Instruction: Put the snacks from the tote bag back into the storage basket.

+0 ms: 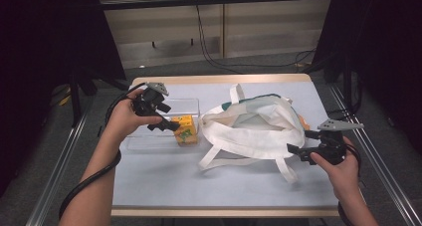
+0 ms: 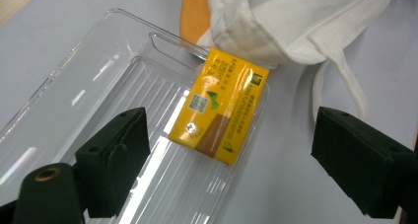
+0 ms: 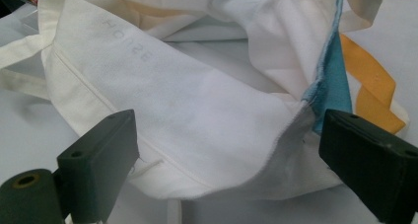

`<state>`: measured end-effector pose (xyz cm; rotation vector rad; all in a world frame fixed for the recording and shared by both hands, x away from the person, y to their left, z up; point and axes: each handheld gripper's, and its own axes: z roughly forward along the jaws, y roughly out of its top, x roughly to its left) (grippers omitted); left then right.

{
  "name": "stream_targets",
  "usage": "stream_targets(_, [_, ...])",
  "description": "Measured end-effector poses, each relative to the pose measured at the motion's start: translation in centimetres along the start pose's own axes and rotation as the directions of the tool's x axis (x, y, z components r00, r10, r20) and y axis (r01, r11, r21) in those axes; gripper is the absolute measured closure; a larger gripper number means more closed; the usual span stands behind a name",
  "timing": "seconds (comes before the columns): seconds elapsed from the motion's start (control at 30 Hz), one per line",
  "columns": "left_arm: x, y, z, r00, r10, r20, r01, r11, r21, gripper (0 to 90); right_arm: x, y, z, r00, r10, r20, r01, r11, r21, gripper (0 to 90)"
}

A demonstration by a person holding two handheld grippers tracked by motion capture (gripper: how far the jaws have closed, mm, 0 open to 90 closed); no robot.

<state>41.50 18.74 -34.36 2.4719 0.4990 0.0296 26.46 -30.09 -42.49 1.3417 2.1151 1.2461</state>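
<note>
**Carton dropped in tray, bag held open for the next item**

Left hand-held gripper (image 1: 167, 124): jaws released, wide apart, nothing between the pads. In the left gripper view they frame the yellow carton (image 2: 219, 105) with clear gaps both sides. Carton lies flat on the ribbed floor of the clear plastic tray (image 2: 93, 93), at the tray end nearest the bag, one corner touching or tucked just under the bag hem; can't tell which. In the high view the carton (image 1: 184, 129) sits at the tray's 3 o'clock end, gripper just beside it at 9 o'clock.

Right hand-held gripper (image 1: 298, 149): at the 4 o'clock edge of the white tote bag (image 1: 251, 129). In the right gripper view the jaws stand wide, bag rim (image 3: 197, 135) lying between them, pads not pressing the cloth. Released, not grasping.

Step, as I read it: emptying the bag into the tray; carton looks placed and let go. Next move likely calls for the left hand-held gripper to clear the tray wall, swing to 3 o'clock into the bag mouth, and the right to clamp the rim so the opening stays up.

Around: light table (image 1: 164, 181), bag straps (image 1: 221, 161) trailing toward 6 o'clock, orange and blue fabric (image 3: 367, 81) showing at the bag's far side. In the way: floppy rim may collapse over the opening; straps could snag a jaw; the bag hem crowds the carton's corner.
</note>
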Motion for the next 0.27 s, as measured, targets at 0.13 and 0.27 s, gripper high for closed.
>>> stream_targets(0.13, [-0.28, -0.37, -0.13, 0.9997, -0.022, -0.008, 0.022, 0.9995, -0.024, 13.1, 0.09, 0.05, -0.04, 1.0, 0.001, -0.002, -0.001, 1.0, 0.0, 7.7])
stream_targets(0.27, [-0.35, -0.63, -0.38, 0.9997, -0.022, -0.004, 0.022, 0.9994, -0.028, 12.0, 0.07, 0.06, -0.12, 1.0, -0.001, -0.001, 0.001, 1.0, -0.003, 7.7])
